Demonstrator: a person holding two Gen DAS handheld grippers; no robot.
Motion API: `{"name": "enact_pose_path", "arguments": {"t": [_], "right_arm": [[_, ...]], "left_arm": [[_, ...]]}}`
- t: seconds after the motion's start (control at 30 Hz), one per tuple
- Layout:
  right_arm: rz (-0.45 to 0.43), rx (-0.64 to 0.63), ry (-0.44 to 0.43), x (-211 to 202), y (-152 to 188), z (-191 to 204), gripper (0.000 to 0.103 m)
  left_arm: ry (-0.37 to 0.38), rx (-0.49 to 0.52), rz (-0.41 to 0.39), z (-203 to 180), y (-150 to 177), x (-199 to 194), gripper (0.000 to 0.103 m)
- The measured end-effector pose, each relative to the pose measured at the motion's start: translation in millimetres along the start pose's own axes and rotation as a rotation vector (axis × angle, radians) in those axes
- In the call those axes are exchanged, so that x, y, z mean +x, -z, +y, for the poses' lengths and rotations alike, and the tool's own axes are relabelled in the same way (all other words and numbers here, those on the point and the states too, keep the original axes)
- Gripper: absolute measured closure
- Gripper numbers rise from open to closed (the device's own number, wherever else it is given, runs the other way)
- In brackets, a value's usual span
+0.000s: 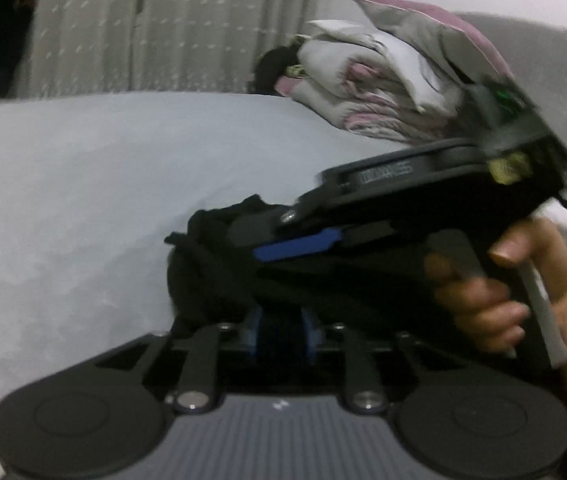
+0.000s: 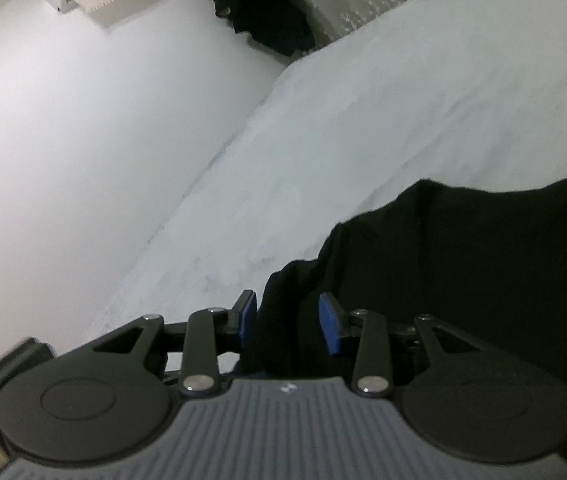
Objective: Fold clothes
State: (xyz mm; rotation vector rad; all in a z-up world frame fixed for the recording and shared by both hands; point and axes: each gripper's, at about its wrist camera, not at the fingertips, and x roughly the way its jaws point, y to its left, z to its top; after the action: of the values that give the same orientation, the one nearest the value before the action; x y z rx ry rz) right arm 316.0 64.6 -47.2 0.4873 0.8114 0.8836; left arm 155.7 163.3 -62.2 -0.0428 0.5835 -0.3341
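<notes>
A black garment (image 1: 219, 264) lies bunched on a pale bed (image 1: 83, 200), the only garment at hand. In the left wrist view it fills the space just ahead of the left gripper (image 1: 281, 330), whose blue pads are mostly buried in the dark cloth; whether they press on it I cannot tell. The right gripper (image 1: 295, 246) crosses this view from the right, held by a hand (image 1: 523, 292), and blocks the near right of the bed. Far right sits one heap of grey-pink bedding (image 1: 383, 80); a curtain (image 1: 163, 20) hangs behind.

In the right wrist view the right gripper (image 2: 289, 320) has a fold of the garment (image 2: 463, 280) between its two blue pads (image 2: 329, 328), which clamp it. A white wall (image 2: 83, 120) runs along the left; one dark bundle (image 2: 267, 12) lies far off.
</notes>
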Motion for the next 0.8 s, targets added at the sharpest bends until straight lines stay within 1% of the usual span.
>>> {"name": "enact_pose_path", "arguments": {"t": [0.1,0.2,0.23,0.3,0.4,0.53,0.6,0.73,0.77,0.8], "right_arm": [[0.025,-0.036,0.018,2.3,2.9,8.8,0.064],[0.030,-0.062,0.037,-0.7,6.4,13.8,0.064],[0.024,-0.069,0.036,-2.9,6.7,16.7,0.064],[0.010,-0.083,0.033,-7.0,7.2,22.5,0.064],[-0.002,-0.150,0.025,-10.1,9.3,36.3,0.064],[0.021,-0.247,0.011,-3.6,19.4,59.4,0.064],[0.040,-0.286,0.024,4.1,22.6,65.8,0.064],[0.089,-0.348,0.094,20.6,28.9,68.8,0.065],[0.092,-0.351,0.104,20.8,29.2,67.5,0.081],[0.095,-0.353,0.107,20.0,28.8,66.6,0.092]], "left_arm": [[-0.027,0.076,-0.005,-10.2,2.0,-19.4,0.058],[-0.076,0.090,-0.013,-3.3,5.8,-31.2,0.051],[-0.093,0.095,-0.016,-0.9,7.0,-35.0,0.050],[-0.126,0.104,-0.021,3.9,9.5,-42.8,0.049],[-0.157,0.054,0.011,16.5,17.7,-37.5,0.049],[-0.165,0.049,-0.001,18.2,22.8,-30.1,0.049],[-0.167,0.062,-0.010,18.2,24.4,-29.6,0.049],[-0.168,0.100,-0.015,17.2,24.0,-29.8,0.049],[-0.170,0.111,-0.014,16.8,23.3,-30.3,0.049],[-0.173,0.122,-0.013,16.3,22.5,-30.9,0.049]]}}
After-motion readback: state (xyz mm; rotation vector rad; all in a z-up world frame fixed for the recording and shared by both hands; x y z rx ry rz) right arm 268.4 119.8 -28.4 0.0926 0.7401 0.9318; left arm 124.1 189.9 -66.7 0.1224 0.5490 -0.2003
